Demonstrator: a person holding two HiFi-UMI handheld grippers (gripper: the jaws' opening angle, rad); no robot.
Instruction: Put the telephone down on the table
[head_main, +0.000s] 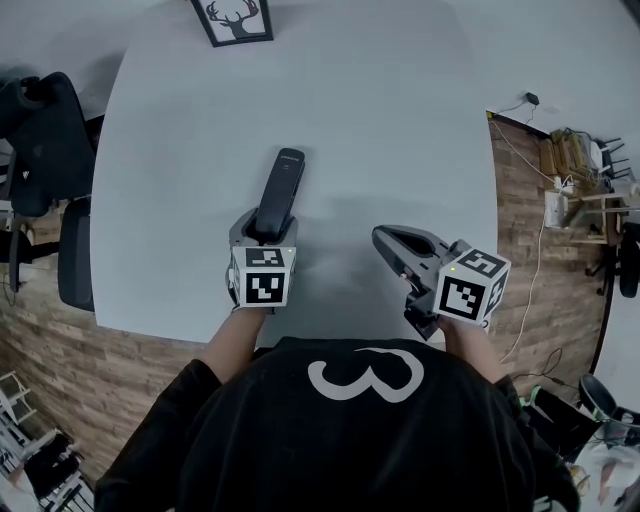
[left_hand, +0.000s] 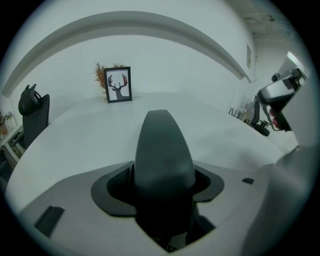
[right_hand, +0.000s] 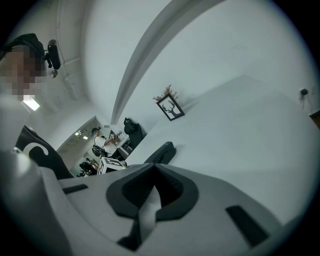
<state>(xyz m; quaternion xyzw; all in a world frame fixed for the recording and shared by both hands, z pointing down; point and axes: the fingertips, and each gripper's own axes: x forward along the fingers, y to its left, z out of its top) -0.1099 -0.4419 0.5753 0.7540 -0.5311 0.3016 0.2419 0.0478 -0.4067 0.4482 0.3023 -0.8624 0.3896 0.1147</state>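
Observation:
The telephone (head_main: 280, 190), a slim black handset, sticks out forward from my left gripper (head_main: 262, 228), whose jaws are shut on its near end. It points away from me over the white table (head_main: 390, 110); I cannot tell whether its far tip touches the top. In the left gripper view the telephone (left_hand: 162, 155) fills the gap between the dark pads (left_hand: 112, 185). My right gripper (head_main: 387, 240) hovers to the right over the table's near part, jaws together and empty. From the right gripper view the telephone (right_hand: 161, 152) shows just past its own jaws (right_hand: 155, 172).
A framed deer picture (head_main: 233, 20) stands at the table's far edge. Black chairs (head_main: 45, 140) stand left of the table. The near table edge runs just under both grippers. Wood floor and cables (head_main: 545, 200) lie to the right.

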